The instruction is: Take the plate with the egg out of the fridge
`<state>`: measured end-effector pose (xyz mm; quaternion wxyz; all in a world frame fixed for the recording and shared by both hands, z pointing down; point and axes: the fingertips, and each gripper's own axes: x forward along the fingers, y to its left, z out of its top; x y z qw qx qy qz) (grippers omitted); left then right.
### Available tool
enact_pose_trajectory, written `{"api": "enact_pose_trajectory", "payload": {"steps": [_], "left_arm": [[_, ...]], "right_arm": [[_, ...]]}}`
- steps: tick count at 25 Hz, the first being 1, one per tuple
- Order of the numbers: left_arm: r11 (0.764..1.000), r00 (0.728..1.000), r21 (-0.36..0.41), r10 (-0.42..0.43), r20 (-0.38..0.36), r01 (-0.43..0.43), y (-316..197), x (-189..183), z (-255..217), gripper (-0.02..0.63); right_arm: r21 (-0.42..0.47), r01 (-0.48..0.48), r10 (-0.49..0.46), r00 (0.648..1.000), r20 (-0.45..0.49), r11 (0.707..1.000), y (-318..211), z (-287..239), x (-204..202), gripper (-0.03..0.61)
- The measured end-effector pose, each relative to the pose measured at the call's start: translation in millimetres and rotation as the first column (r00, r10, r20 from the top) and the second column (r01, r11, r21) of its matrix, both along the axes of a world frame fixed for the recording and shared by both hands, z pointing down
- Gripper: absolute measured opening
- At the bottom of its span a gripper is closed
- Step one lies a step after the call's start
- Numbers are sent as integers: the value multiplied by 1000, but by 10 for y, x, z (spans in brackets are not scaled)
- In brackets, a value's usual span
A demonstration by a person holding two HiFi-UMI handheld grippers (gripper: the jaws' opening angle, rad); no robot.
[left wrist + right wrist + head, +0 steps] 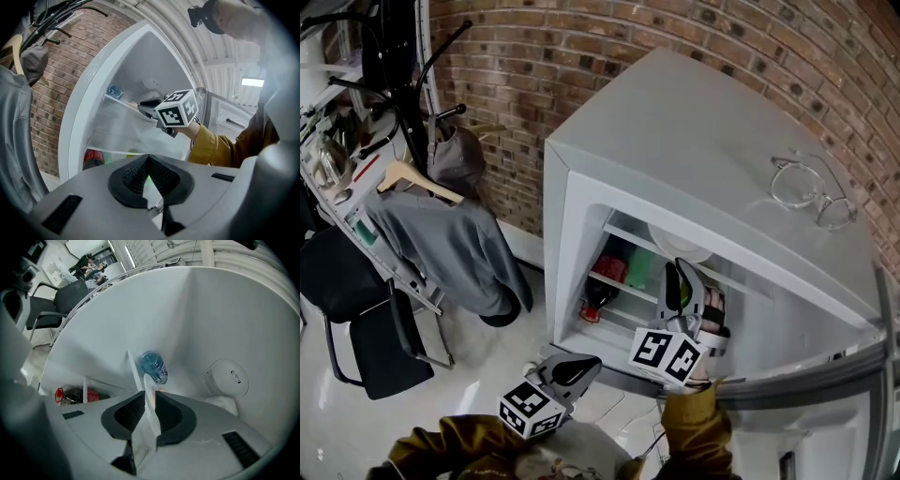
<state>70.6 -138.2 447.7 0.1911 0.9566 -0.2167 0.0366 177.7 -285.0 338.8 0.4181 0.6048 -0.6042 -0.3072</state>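
Observation:
A white plate (680,246) lies on the top shelf of the open white fridge (712,141). In the right gripper view its rim (149,399) runs edge-on between the jaws, and a small pale bit that may be the egg (162,390) peeks behind it. My right gripper (677,270) reaches into the fridge and is shut on the plate's rim (149,394). My left gripper (577,369) hangs low in front of the fridge, jaws shut on nothing (149,158).
Eyeglasses (811,195) rest on the fridge top. Red cans (609,270) and a green item (670,283) sit on the lower shelf; a blue bottle (153,365) lies behind the plate. The door (825,384) stands open at right. A coat rack with a grey top (441,234) and a black chair (356,309) stand at left.

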Motion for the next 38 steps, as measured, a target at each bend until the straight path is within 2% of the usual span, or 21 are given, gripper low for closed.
{"api": "enact_pose_trajectory", "payload": {"steps": [10, 22, 29, 38], "left_arm": [[1000, 1000, -23, -16, -14, 15, -11, -35, 26, 8], [999, 999, -35, -28, -31, 27, -37, -59, 52, 8], [999, 999, -36, -31, -33, 30, -33, -78, 43, 8], [999, 999, -37, -25, -34, 23, 19, -51, 56, 8]], "right_arm": [[-51, -59, 55, 995, -81, 997, -93, 61, 96, 71], [-101, -82, 67, 987, -147, 991, -165, 112, 78, 54], [-90, -100, 79, 975, -209, 991, -162, 86, 99, 31], [-93, -89, 66, 972, -227, 992, -40, 76, 61, 28]]}}
